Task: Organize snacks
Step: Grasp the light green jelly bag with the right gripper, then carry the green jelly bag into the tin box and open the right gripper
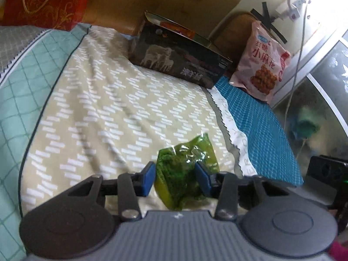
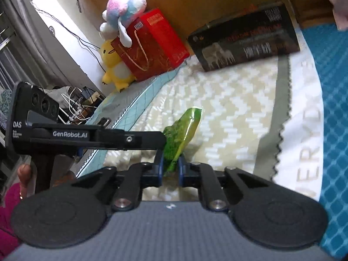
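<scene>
Both claws pinch the same crinkled green translucent snack packet (image 1: pixel 184 169), held above the beige zigzag-patterned bedspread (image 1: pixel 104 100). The left gripper (image 1: pixel 176 179) clamps its wider middle; the right gripper (image 2: pixel 170 170) nips 1 lower edge. The packet's long axis points toward the open black cardboard box (image 1: pixel 178 61) ahead, well apart from both grippers, probably its destination.
</scene>
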### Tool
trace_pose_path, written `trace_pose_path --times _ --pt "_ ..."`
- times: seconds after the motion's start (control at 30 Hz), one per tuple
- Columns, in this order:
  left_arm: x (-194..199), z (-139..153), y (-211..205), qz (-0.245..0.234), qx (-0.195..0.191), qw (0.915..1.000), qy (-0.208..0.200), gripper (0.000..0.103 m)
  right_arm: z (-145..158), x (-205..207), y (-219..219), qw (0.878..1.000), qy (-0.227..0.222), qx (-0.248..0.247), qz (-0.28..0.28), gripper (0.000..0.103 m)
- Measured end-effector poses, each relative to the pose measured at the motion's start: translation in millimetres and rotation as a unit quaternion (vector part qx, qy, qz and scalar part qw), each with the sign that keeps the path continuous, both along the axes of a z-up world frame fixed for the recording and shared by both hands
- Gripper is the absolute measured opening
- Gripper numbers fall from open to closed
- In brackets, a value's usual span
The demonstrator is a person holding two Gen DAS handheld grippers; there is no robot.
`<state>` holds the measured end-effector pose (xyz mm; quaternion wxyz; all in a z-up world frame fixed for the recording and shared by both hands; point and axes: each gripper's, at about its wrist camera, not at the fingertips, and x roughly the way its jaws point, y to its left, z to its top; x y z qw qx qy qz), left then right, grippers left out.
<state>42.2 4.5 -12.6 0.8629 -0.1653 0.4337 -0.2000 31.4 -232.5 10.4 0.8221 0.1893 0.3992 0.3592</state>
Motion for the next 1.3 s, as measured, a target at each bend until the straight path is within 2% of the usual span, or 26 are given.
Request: trace_pose_path --times 0.07,0.1,0.13,0.17,0.27,0.4,0.5,0.53,0.57,0.63,0.7,0.77,0.8,0.87,0.93,1.0,1.13,1.3 --pt "5 5 -4 -0.001 0.007 0.9999 -0.009 0.039 3 9 -2 1.0 0.006 0.016 0.0 0.012" --pt "8 9 -6 -0.009 0.0 0.9999 -0.012 0.03 5 15 -3 1.0 0.006 0.019 -0.004 0.012" --pt "13 12 -8 -0.027 -0.022 0.9993 -0.01 0.032 7 20 -4 1.0 0.003 0.022 -0.006 0.012" --pt "17 19 -12 -0.031 -0.024 0.9991 -0.019 0.03 9 27 -5 1.0 -0.001 0.028 -0.012 0.011" --pt "31 44 -29 -0.045 0.008 0.9964 -0.072 0.03 19 52 -16 0.997 -0.006 0.06 -0.038 0.011" --pt "61 69 -32 -0.044 0.001 0.9937 -0.103 0.03 30 89 -38 0.991 -0.011 0.102 -0.084 0.01" --pt "81 79 -24 -0.017 -0.009 0.993 -0.117 0.039 33 107 -53 0.983 0.002 0.158 -0.097 0.01" --pt "87 79 -18 -0.008 -0.023 0.9935 -0.111 0.049 31 111 -57 0.979 0.007 0.18 -0.098 0.01" --pt "92 77 -12 -0.001 -0.045 0.9939 -0.1 0.055 29 115 -60 0.974 0.013 0.202 -0.098 0.01" --pt "100 69 -2 0.006 -0.098 0.9916 -0.084 0.076 21 120 -65 0.963 0.028 0.251 -0.09 0.01" --pt "104 60 7 0.008 -0.146 0.9865 -0.074 0.088 9 124 -66 0.948 0.052 0.306 -0.074 0.01" --pt "106 54 12 0.006 -0.183 0.9808 -0.068 0.088 2 126 -67 0.936 0.067 0.338 -0.068 0.01" --pt "108 53 14 0.005 -0.194 0.9787 -0.065 0.087 1 127 -68 0.934 0.069 0.343 -0.071 0.01" --pt "112 54 14 0.004 -0.208 0.9758 -0.067 0.079 1 130 -72 0.937 0.069 0.334 -0.08 0.01" --pt "119 59 10 -0.013 -0.214 0.9743 -0.068 0.05 6 135 -77 0.942 0.063 0.318 -0.089 0.01" --pt "126 68 1 -0.022 -0.19 0.9786 -0.075 0.042 14 145 -81 0.949 0.044 0.296 -0.099 0.01" --pt "156 89 -26 -0.025 -0.113 0.987 -0.112 0.039 27 169 -79 0.968 -0.003 0.213 -0.129 0.01" --pt "205 81 -51 -0.022 -0.054 0.9931 -0.102 0.039 19 184 -59 0.984 -0.045 0.081 -0.154 0.014"
